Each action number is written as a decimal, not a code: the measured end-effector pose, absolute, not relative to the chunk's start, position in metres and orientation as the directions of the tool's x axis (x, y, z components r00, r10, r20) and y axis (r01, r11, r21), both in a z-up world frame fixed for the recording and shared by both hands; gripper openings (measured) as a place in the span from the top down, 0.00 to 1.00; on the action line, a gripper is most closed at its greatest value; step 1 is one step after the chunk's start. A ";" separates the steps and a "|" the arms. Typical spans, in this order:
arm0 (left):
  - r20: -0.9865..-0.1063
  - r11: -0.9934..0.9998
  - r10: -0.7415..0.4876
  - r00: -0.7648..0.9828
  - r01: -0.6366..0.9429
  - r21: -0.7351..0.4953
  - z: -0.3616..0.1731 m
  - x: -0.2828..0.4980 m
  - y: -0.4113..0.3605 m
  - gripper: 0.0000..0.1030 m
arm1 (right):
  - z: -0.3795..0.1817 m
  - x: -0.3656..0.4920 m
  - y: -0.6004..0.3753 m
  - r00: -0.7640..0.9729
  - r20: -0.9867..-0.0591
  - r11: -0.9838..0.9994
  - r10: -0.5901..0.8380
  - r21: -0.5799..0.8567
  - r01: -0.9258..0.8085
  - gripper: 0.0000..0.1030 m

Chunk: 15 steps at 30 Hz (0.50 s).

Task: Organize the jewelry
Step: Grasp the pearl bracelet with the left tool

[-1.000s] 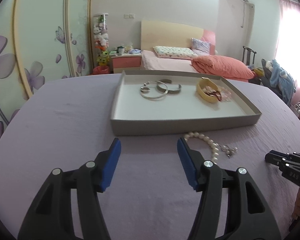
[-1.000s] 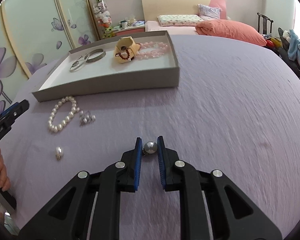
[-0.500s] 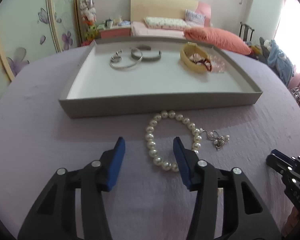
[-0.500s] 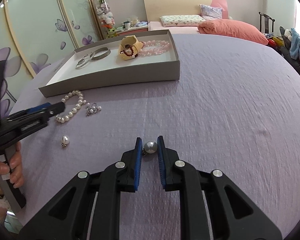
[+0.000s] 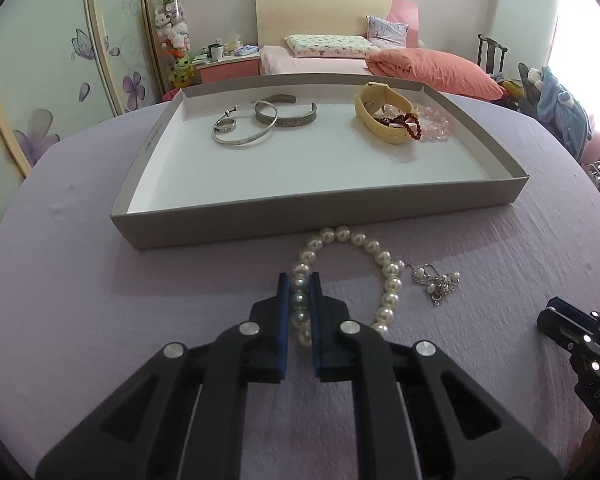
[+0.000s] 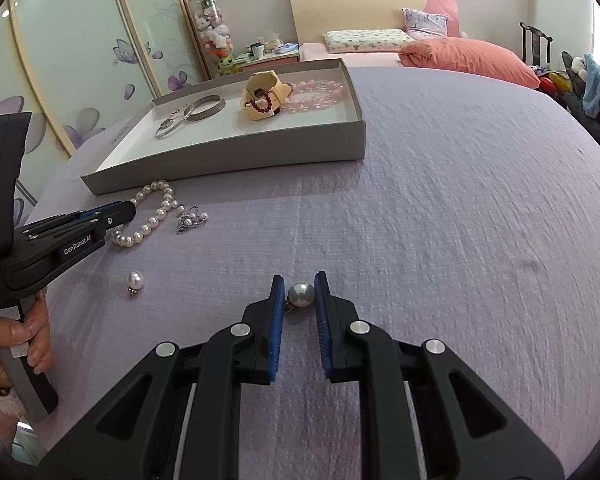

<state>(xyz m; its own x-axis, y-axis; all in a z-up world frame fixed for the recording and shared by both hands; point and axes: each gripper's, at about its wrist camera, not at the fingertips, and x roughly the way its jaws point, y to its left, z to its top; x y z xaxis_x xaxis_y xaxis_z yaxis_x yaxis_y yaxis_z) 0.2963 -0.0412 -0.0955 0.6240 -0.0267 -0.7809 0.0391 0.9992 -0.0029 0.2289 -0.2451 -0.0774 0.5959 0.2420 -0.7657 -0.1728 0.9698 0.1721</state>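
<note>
My left gripper [image 5: 300, 280] is shut on the left side of a white pearl bracelet [image 5: 380, 258] that lies on the purple cloth just in front of the grey tray [image 5: 320, 216]. The bracelet also shows in the right wrist view [image 6: 156, 212], with the left gripper [image 6: 130, 210] on it. My right gripper [image 6: 300, 280] is shut on a pearl earring [image 6: 301, 294] just above the cloth. A second pearl earring [image 6: 135, 280] lies to its left. A small silver pearl charm [image 5: 436, 282] lies right of the bracelet.
The tray holds silver bangles [image 5: 260, 124], a yellow band [image 5: 384, 116], dark red beads [image 5: 400, 122] and a pink bead bracelet [image 5: 434, 124]. A bed [image 5: 340, 60] and wardrobe doors [image 5: 60, 60] stand behind the table. The right gripper body shows at the left view's right edge [image 5: 580, 340].
My left gripper moved forward and down to the pearl bracelet and closed on its left side. My right gripper stayed put, still holding the pearl earring.
</note>
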 end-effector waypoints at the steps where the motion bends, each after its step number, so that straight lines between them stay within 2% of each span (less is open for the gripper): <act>1: -0.781 0.999 -0.028 0.624 0.038 -0.006 -0.095 0.296 -0.040 0.90 | -0.077 0.229 -0.245 0.596 -0.766 0.970 0.242 0.171 -0.174 0.84; 6: -0.766 0.999 -0.042 0.642 0.034 -0.027 -0.089 0.288 -0.030 0.90 | -0.078 0.230 -0.245 0.594 -0.766 0.969 0.246 0.175 -0.175 0.84; 15: -0.664 0.994 -0.073 0.744 -0.001 -0.110 -0.059 0.251 0.002 0.90 | -0.078 0.229 -0.246 0.594 -0.765 0.968 0.249 0.178 -0.176 0.84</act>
<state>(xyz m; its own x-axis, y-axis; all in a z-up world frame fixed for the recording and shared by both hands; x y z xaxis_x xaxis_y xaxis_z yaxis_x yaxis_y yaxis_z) 0.2509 0.0016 -0.0591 0.7438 -0.0732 -0.6644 -0.0008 0.9939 -0.1104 0.2291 -0.2463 -0.0779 0.5940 0.2485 -0.7651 -0.1757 0.9682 0.1781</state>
